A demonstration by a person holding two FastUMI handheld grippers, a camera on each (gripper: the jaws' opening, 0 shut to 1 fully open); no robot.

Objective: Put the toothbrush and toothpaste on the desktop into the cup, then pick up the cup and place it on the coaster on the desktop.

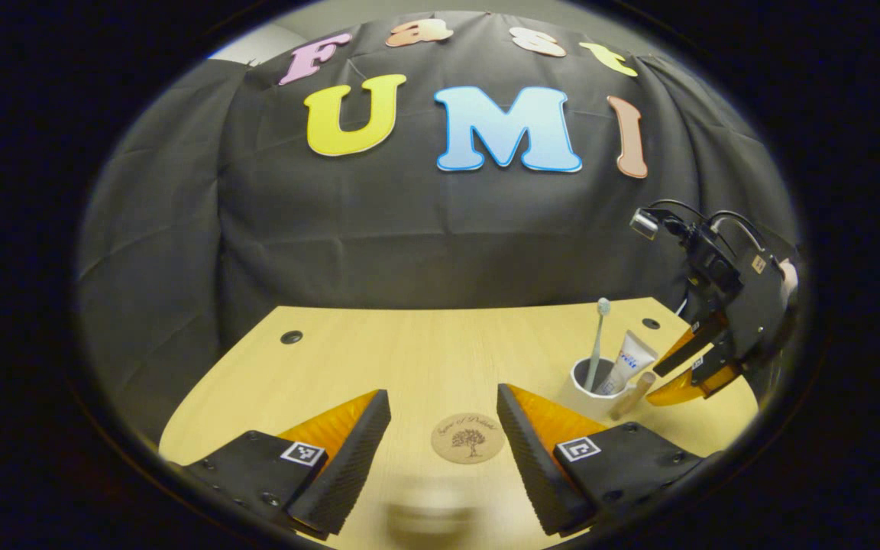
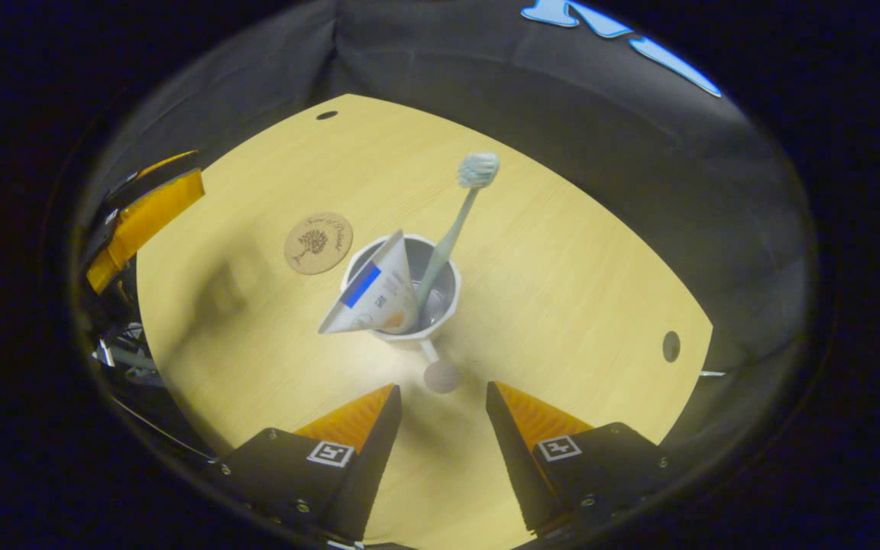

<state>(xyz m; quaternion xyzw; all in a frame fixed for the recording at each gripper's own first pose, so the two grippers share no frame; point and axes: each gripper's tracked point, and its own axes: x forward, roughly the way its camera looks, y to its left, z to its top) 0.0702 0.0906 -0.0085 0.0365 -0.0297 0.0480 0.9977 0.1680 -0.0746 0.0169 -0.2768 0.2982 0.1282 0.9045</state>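
In the left gripper view, the left tool point(image 1: 444, 428) stands open, its two ribbed fingers well apart and nothing between them, low over the light wood counter point(image 1: 379, 359). Just ahead of it, framed by the gap between the fingers, the round cork coaster point(image 1: 468, 438) lies flat on the counter with nothing on it. Farther ahead and off to the right-hand finger's side stands the white cup point(image 1: 591, 391), with the toothbrush point(image 1: 598, 342) upright in it, bristles up, and the toothpaste point(image 1: 626, 361) tube leaning beside it. A stubby handle sticks out from the cup's side toward the right tool point(image 1: 688, 367), which hangs just beyond the cup, tilted downward, held by a hand at the view's right edge.

In the right gripper view, the right tool point(image 2: 444, 401) is also open and holds nothing. The cup's handle ends just ahead of the gap between the fingers, apart from both. Beyond it is the cup point(image 2: 440, 309) with the toothpaste point(image 2: 371, 294) flared end up and the toothbrush point(image 2: 451, 229) leaning away. The coaster point(image 2: 318, 243) lies just past the cup to the left, close to it but apart. Far left, the left tool's point(image 2: 142, 218) orange finger shows at the counter's point(image 2: 562, 290) edge.
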